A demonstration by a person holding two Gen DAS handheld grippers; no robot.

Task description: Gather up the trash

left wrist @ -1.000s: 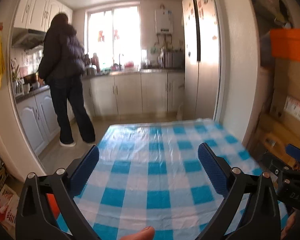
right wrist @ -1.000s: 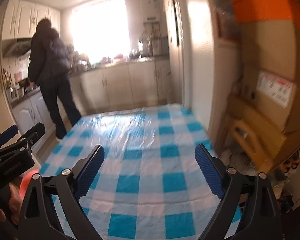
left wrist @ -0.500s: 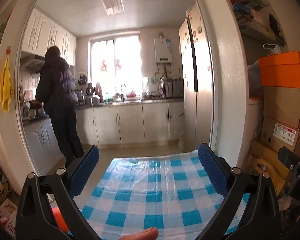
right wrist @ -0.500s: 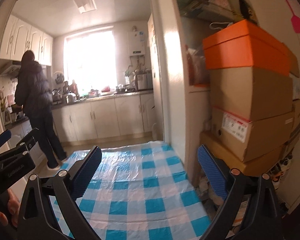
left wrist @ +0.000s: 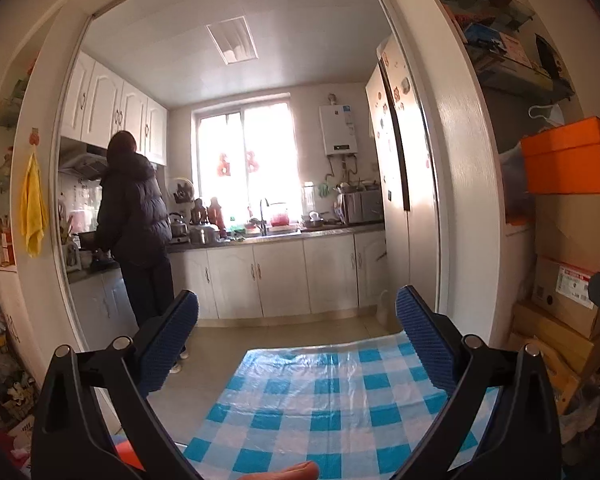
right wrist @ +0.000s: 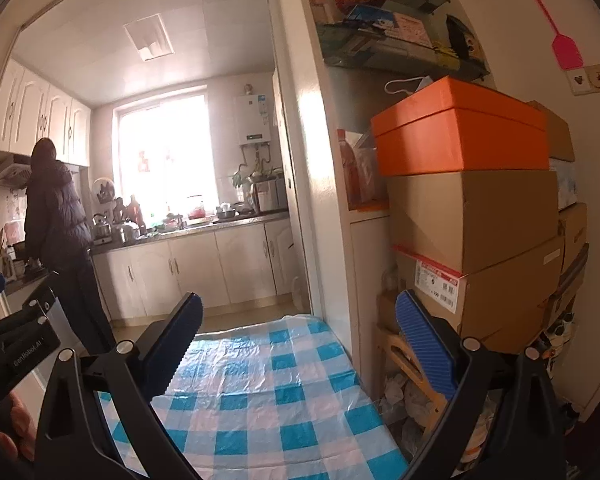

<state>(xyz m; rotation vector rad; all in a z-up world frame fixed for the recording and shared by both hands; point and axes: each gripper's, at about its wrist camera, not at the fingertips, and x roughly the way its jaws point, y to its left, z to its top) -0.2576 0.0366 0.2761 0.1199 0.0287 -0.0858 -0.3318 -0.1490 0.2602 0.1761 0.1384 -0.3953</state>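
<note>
**Both grippers tilt up; no trash in sight**

Left wrist view: the left gripper, jaws spread and empty, has lifted, so only the desk far edge shows, floor beyond it.

Right wrist view: the right gripper, jaws spread, has risen likewise; boxes crowd the desk's right edge. Trash unseen, collecting not begun.

We can read only one piece of text: "GenRobot.AI" in pale letters on the black body of the left gripper, seen at the left edge of the right wrist view (the first letter is partly lost). The cardboard box carries a red-and-white shipping label with a code square, but its print is too small for us to read.
</note>
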